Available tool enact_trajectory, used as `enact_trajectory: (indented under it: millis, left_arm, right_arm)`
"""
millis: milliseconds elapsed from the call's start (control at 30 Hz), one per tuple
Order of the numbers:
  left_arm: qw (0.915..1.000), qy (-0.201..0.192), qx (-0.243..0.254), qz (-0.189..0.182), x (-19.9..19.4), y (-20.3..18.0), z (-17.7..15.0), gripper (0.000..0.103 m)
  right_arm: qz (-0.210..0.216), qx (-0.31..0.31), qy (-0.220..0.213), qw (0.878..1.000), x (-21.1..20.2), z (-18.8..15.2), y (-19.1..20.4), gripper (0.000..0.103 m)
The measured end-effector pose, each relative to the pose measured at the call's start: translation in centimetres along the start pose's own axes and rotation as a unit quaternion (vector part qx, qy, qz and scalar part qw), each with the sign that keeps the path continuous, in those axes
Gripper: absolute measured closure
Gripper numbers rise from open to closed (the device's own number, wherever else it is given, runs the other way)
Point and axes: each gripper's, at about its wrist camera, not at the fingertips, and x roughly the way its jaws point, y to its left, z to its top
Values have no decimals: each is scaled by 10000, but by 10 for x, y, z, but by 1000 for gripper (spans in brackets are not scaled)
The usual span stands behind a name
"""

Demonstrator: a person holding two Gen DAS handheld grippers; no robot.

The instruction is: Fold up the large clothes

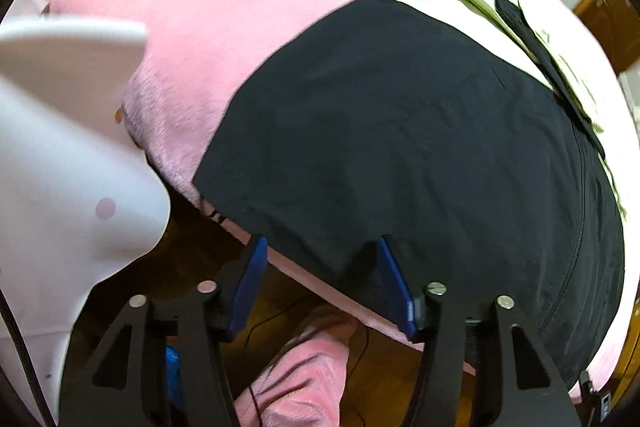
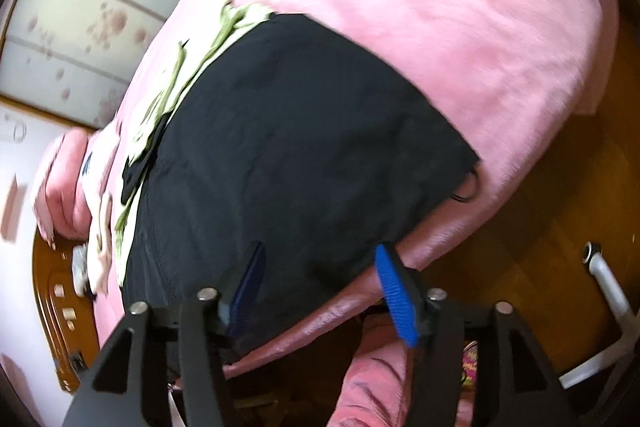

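hovering at the bed's near edge, both tongs gaping apart over the black garment.

left tongs (image 1: 320,267) and right tongs (image 2: 320,275) hold nothing; the black garment (image 1: 400,131) lies flat on the pink blanket (image 1: 224,7), its hem overhanging the bed edge, a green-and-cream cloth (image 2: 160,99) tucked beside it.

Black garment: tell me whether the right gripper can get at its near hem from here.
Probably yes. The right gripper has its jaws open right at the near edge of the black garment, which lies flat on the pink blanket with nothing over that hem.
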Motion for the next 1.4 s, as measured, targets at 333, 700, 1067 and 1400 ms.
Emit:
enact_trajectory:
  millis: [333,700,1067,1400]
  left_arm:
    - [9968,-280,-461,-598,38,16,-2,38]
    - [9904,-400,-987,-881,52,42,7,38]
    - [9888,-574,-1295,-463,66,37,20,18]
    - [9939,-815,-721,163,37,-8,25,76]
  right_arm:
    - [338,824,-305,9956,19,4,-42,35]
    - [137,1122,-860,9899,15,23,-26,32]
    - [-52,419,-792,9960,4,28,-9,97]
    - [398,-613,-494,9961,-17,46,33,97]
